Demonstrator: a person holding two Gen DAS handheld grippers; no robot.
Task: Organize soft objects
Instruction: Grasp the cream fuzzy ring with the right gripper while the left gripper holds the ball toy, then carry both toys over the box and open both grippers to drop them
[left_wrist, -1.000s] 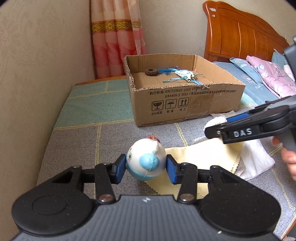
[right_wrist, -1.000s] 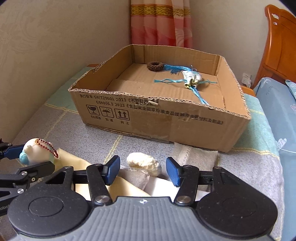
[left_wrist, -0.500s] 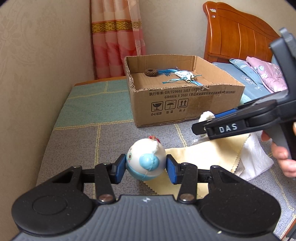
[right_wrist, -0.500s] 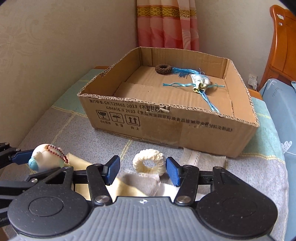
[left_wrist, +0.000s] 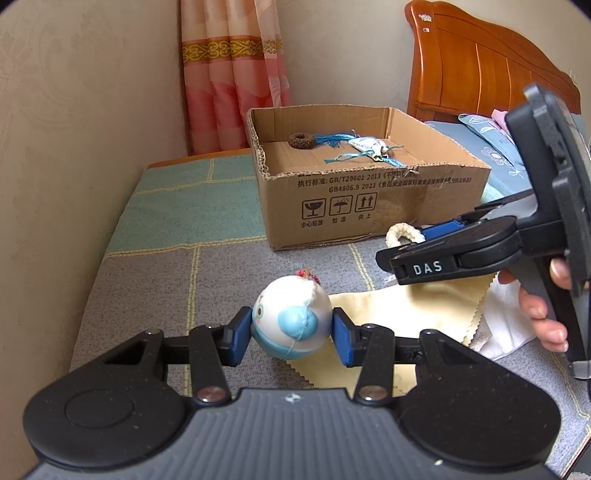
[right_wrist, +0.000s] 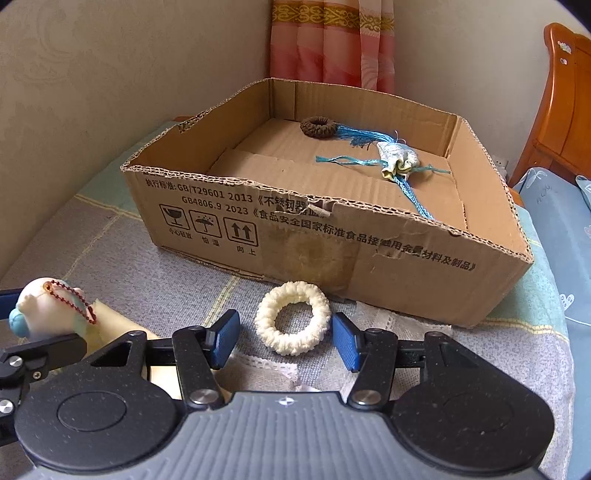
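Left claw (left_wrist: 291, 334) clamped on round white-and-blue plush ball (left_wrist: 291, 322), blue patch facing camera; right claw (right_wrist: 284, 341) unclenched around cream knitted ring (right_wrist: 292, 317), lying flat, untouched.

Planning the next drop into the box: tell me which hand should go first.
Left, probably. Its tool is shut on the round plush toy, ready for the cardboard box. The right tool only straddles the cream scrunchie, open.

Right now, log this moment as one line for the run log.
left gripper: shut on plush ball | right gripper: open around cream ring, not gripping | cardboard box: brown ring, tasselled pouch inside
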